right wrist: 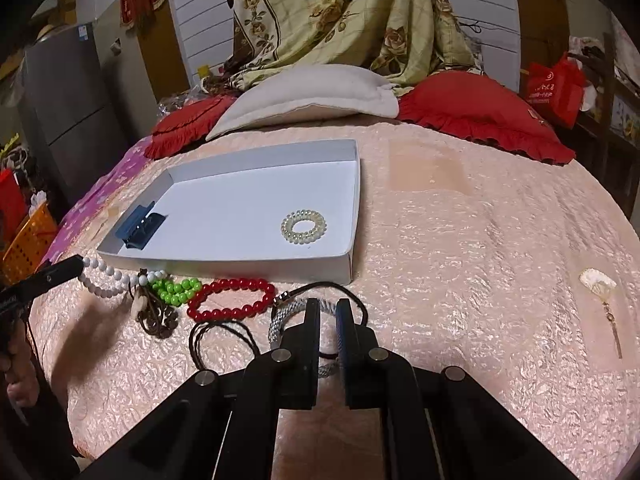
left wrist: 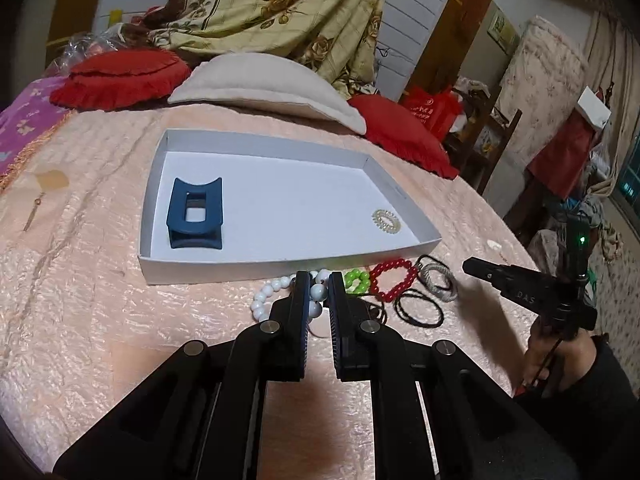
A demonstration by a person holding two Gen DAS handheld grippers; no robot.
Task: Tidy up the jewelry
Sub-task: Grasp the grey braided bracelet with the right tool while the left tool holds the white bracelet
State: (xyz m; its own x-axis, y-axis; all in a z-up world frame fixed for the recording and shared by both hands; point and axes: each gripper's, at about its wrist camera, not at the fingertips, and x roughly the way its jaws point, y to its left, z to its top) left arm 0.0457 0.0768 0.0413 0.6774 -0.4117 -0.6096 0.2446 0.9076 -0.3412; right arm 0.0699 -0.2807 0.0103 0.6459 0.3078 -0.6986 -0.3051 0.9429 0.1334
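Note:
My left gripper point(left wrist: 319, 280) is shut on a bead of the white bead necklace point(left wrist: 264, 294), whose strand hangs from its tip down to the pink bedspread; the right wrist view shows that tip point(right wrist: 74, 268) and the strand point(right wrist: 104, 276). Beside it lie a green bead bracelet point(right wrist: 176, 289), a red bead bracelet point(right wrist: 232, 298), black hair ties point(right wrist: 224, 340) and a grey braided band point(right wrist: 280, 316). The white tray point(left wrist: 280, 268) holds a blue claw clip point(left wrist: 196, 214) and a pearly spiral hair tie point(right wrist: 304, 227). My right gripper point(right wrist: 329, 308) hovers shut over the grey band, gripping nothing.
A brown cord with a pendant point(right wrist: 156, 316) lies under the green bracelet. Bagged earrings rest on the bedspread at far right point(right wrist: 600, 284) and far left point(left wrist: 34, 212). A white pillow point(right wrist: 304, 96) and red cushions point(right wrist: 480, 112) line the back. An orange basket point(right wrist: 28, 240) stands off the bed's left edge.

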